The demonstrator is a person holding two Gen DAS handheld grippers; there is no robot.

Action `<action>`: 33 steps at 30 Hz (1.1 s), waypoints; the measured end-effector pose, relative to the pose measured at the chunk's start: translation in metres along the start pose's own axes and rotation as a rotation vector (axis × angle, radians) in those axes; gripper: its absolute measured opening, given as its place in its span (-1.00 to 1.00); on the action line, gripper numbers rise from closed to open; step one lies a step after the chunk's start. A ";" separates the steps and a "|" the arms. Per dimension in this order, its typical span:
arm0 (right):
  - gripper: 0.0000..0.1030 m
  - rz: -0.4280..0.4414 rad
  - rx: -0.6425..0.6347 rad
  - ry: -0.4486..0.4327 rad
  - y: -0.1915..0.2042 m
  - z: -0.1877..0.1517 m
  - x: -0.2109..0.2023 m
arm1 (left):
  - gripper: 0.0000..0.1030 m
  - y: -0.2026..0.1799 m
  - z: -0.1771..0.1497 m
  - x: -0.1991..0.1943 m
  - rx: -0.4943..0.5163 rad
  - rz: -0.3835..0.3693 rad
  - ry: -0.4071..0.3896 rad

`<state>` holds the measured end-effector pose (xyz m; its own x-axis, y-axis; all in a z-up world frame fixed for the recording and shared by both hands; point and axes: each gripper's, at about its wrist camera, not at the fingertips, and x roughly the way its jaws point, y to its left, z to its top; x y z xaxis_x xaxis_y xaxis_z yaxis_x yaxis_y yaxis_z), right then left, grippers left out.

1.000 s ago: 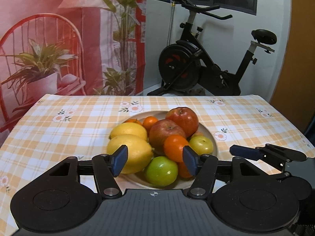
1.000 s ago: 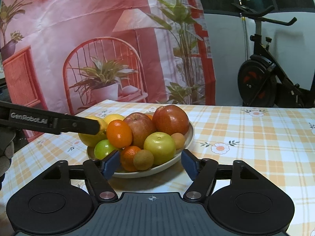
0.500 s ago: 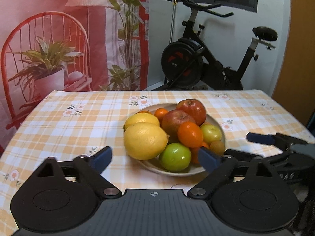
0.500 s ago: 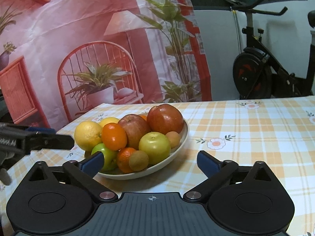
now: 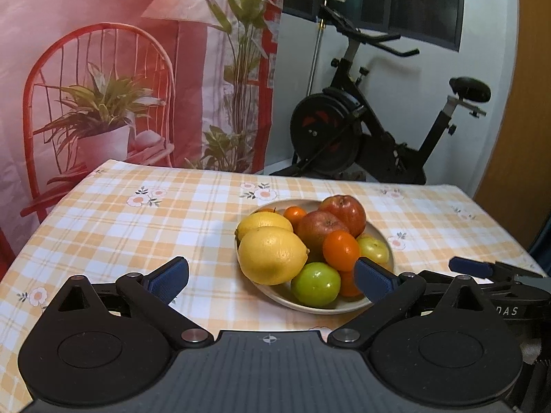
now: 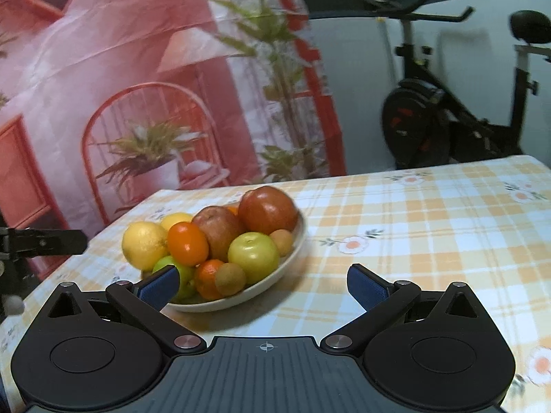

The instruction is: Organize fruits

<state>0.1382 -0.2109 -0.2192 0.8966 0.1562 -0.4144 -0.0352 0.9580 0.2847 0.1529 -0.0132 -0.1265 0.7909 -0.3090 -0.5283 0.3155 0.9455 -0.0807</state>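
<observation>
A beige plate (image 5: 386, 238) piled with fruit stands on the checked tablecloth. It holds two lemons (image 5: 272, 254), two red apples (image 5: 344, 210), an orange (image 5: 341, 249), green apples (image 5: 315, 284) and small mandarins. My left gripper (image 5: 270, 268) hovers short of the plate's near left side, jaws opening wide with nothing pressed between the pads. In the right wrist view the plate (image 6: 275, 282) lies front left, with a kiwi (image 6: 230, 278) at its near edge. My right gripper (image 6: 263, 272) stands open and empty just before it.
The other gripper's finger (image 5: 471, 266) reaches in from the right, and a black finger (image 6: 51, 242) shows at the left. An exercise bike (image 5: 361, 137) stands behind the table's far edge. A printed curtain (image 5: 120, 69) hangs at the back left. Bare tablecloth (image 6: 430, 227) lies right of the plate.
Both grippers' jaws have spread from half closed to wide. The left gripper has drawn back and leftward from the plate. The right view has tilted, and the plate now sits further left in it.
</observation>
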 end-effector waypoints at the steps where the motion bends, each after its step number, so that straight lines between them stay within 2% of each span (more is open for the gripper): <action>1: 0.99 -0.021 0.010 0.000 0.001 0.002 -0.004 | 1.00 0.001 0.001 -0.003 -0.007 -0.005 -0.003; 7: 0.99 -0.060 0.053 -0.030 0.011 0.015 -0.033 | 1.00 0.002 0.005 -0.023 -0.024 -0.015 -0.035; 11: 0.99 -0.097 0.027 -0.037 0.030 0.025 -0.052 | 1.00 0.003 0.009 -0.040 -0.033 -0.020 -0.054; 18: 0.99 -0.147 -0.014 -0.024 0.064 0.036 -0.078 | 1.00 -0.002 0.013 -0.069 -0.004 0.019 -0.055; 29: 0.99 -0.166 -0.029 -0.027 0.097 0.045 -0.116 | 1.00 -0.004 0.017 -0.120 0.014 0.018 -0.104; 33: 0.99 -0.184 -0.039 -0.031 0.105 0.046 -0.126 | 1.00 -0.006 0.015 -0.132 0.021 0.040 -0.114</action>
<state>0.0419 -0.1411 -0.0975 0.9026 -0.0297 -0.4294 0.1144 0.9783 0.1727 0.0546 0.0207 -0.0432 0.8572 -0.2822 -0.4307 0.2927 0.9552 -0.0433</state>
